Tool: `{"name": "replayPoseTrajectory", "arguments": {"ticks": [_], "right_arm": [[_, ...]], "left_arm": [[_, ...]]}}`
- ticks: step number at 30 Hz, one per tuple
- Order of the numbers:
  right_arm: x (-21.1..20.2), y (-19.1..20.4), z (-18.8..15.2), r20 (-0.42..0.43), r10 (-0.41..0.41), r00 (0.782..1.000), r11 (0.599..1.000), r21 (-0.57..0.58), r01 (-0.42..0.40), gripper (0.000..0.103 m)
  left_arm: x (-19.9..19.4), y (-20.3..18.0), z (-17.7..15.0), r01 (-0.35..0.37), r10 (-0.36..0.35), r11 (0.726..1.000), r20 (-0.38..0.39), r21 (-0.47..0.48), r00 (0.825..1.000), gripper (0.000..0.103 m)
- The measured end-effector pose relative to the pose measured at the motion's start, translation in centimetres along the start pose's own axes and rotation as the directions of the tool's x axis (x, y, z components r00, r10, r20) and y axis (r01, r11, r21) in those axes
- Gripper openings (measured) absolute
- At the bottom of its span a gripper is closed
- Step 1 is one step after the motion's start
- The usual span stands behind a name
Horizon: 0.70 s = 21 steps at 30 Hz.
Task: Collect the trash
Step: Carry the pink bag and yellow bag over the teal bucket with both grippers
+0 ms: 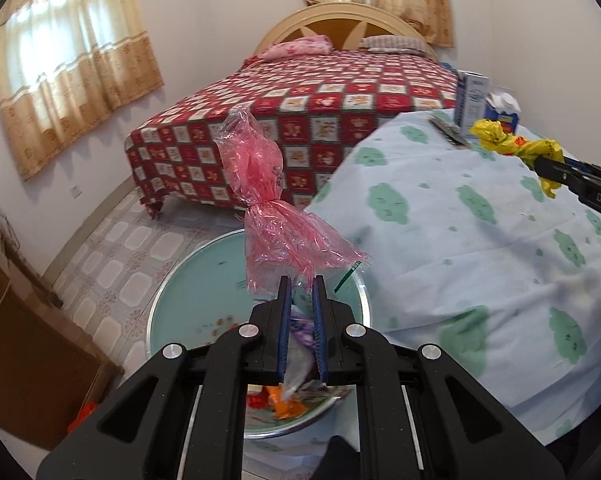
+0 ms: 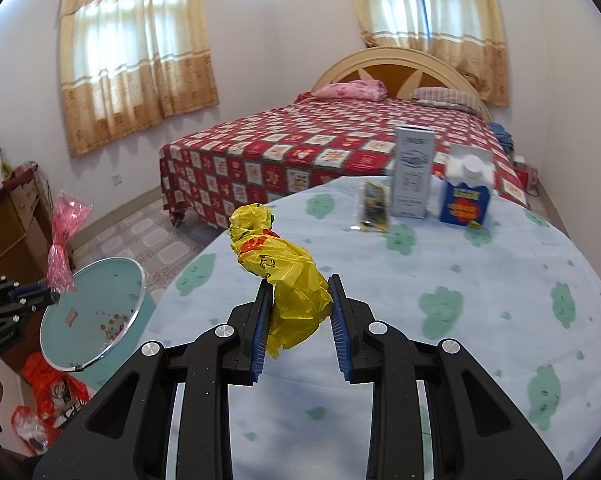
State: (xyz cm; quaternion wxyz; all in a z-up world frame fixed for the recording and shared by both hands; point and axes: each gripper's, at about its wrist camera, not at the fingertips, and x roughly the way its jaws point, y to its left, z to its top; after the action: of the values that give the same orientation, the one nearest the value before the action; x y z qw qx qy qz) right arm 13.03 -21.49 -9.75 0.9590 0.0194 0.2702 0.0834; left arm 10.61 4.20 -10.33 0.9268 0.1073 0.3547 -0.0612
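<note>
My left gripper [image 1: 302, 280] is shut on the lower end of a knotted pink plastic bag [image 1: 260, 176], which stands up above the fingers. It hangs over a teal bin with a silver rim [image 1: 156, 308] that has wrappers at its bottom. My right gripper [image 2: 300, 286] is shut on a crumpled yellow plastic bag [image 2: 284, 276] above the table's left edge. In the left wrist view the right gripper [image 1: 540, 164] and its yellow bag [image 1: 496, 136] show at the far right. In the right wrist view the left gripper [image 2: 54, 298], the pink bag [image 2: 64, 232] and the bin [image 2: 140, 280] show at the left.
A round table [image 2: 460, 320] with a pale blue cloud-print cloth bears a tall grey carton [image 2: 412, 172], a blue carton with a white cap [image 2: 466, 196] and a small sachet [image 2: 374, 206] at its far side. Red bags [image 2: 52, 384] lie on the floor by the bin. A bed [image 2: 300, 148] stands behind.
</note>
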Motion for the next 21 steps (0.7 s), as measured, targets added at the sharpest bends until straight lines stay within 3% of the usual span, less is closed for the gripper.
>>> {"name": "replayPoseTrajectory", "arguments": {"ticks": [21], "right_arm": [[2.9,8.0,-0.6,-0.031,0.083,0.996,0.989,-0.122,-0.086,0.029]], "left_arm": [[0.2,5.3,-2.7,-0.064,0.062,0.995,-0.033,-0.075,0.998,0.011]]}}
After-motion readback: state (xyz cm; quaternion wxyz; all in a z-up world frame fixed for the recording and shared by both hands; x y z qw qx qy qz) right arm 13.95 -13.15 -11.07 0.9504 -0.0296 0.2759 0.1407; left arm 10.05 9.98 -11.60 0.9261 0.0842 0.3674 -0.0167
